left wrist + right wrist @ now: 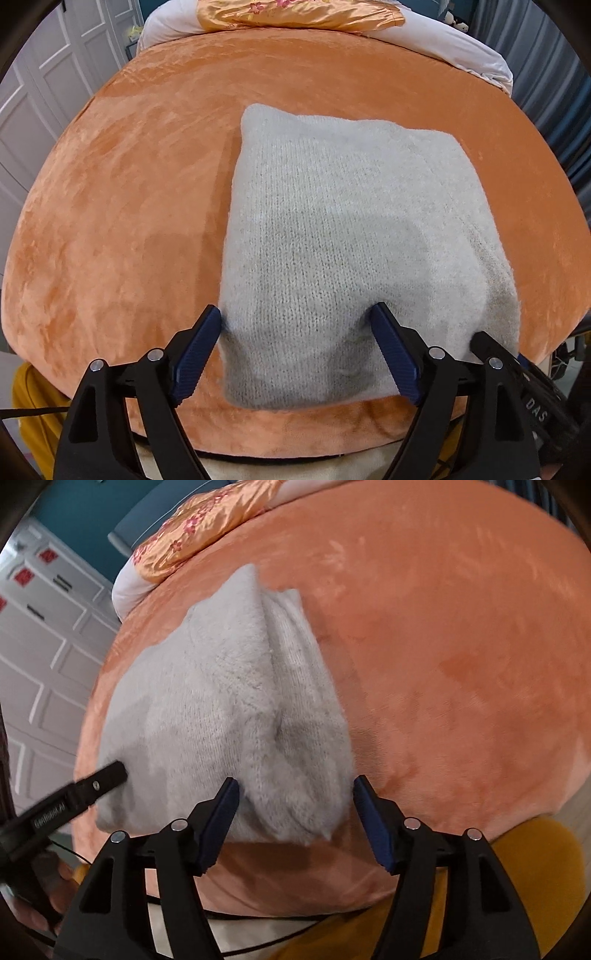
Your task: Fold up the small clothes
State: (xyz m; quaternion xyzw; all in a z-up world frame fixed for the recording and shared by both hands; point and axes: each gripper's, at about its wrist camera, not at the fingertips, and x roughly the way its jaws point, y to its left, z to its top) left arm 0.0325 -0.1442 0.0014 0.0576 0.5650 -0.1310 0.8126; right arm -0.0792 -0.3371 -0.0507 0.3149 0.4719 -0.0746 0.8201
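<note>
now at the near edge of the bed (122,192), orange plush cover. knit (343,236), pale grey and already folded into a thick packet, lies close to the near edge, toward 6 o'clock in both views.

left gripper (295,317): jaws apart, straddling the knit's near-left corner. one pad sits just off the left edge, the other presses a dimple into the top. not clamped on anything.

right gripper (291,790): jaws apart too, straddling the near-right corner, where the stacked layers (295,686) show as a fold seam running up toward 12 o'clock. in the right view the left tool's finger (107,777) comes in from 9 o'clock and touches the knit.

judgement: the step looks like a grab of the near edge for one more fold away from me, or a final squaring-up; i cannot tell which.

to do it well:
- get every layer at each corner between the pads, not just the top one. knit is fluffy and thick, it will slip if pinched shallow.
- close both sides together, keep them level.
- carry toward 12 o'clock low, so the packet does not open at the seam.

risk: the plush cover catching in a pad.
</note>
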